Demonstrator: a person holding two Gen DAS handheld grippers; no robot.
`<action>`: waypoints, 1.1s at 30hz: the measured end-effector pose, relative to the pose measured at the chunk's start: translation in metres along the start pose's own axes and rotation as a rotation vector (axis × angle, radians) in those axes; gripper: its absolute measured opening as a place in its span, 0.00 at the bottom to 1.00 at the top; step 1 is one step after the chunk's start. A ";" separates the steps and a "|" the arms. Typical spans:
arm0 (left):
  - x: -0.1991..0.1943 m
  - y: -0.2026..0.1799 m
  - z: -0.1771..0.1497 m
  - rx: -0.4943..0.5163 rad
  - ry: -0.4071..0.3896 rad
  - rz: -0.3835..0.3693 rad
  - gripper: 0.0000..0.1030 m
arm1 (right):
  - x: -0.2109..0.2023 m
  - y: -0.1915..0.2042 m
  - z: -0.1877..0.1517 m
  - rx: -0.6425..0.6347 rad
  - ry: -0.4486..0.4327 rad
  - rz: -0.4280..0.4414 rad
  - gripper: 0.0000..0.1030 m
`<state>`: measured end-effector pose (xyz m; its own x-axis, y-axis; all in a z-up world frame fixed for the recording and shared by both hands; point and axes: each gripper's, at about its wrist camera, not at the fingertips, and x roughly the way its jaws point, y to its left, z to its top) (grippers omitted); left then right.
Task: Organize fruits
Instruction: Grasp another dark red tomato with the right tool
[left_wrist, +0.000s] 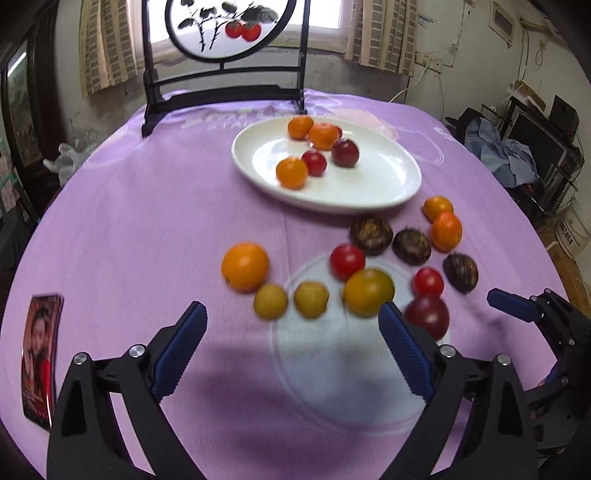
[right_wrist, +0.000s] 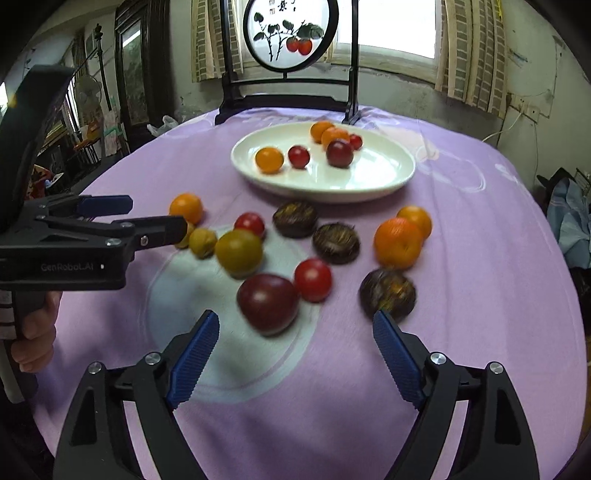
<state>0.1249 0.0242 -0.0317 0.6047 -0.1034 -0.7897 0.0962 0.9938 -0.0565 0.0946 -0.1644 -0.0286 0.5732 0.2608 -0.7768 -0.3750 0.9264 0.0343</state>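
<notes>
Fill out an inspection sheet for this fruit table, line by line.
Surface: purple tablecloth, round table.
Job's things: white oval plate holding six small fruits; about thirteen loose on the cloth, including a dark red plum and an orange mandarin.
Clutter: photo card at the table's edge.
Grippers: left gripper and right gripper open, empty.
Cables: white wall cable.
Surroundings: painted round screen, curtained windows.

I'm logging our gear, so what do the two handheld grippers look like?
Both the left gripper and right gripper are matte black with silver screws and ribbed blue finger pads. The left one's side reads "GenRobot.AI"; a striped sleeve shows behind it.
</notes>
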 end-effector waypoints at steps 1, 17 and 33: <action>0.001 0.002 -0.005 -0.002 0.006 0.005 0.89 | 0.000 0.002 -0.002 0.003 0.002 0.003 0.83; 0.003 0.023 -0.023 -0.023 0.017 0.028 0.89 | 0.013 0.014 -0.004 0.025 0.050 0.016 0.83; 0.012 0.051 -0.020 -0.111 0.015 -0.029 0.92 | 0.043 0.019 0.015 0.110 0.096 0.033 0.68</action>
<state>0.1212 0.0740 -0.0566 0.5908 -0.1326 -0.7959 0.0251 0.9890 -0.1461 0.1229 -0.1319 -0.0523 0.4876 0.2692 -0.8305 -0.3072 0.9434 0.1254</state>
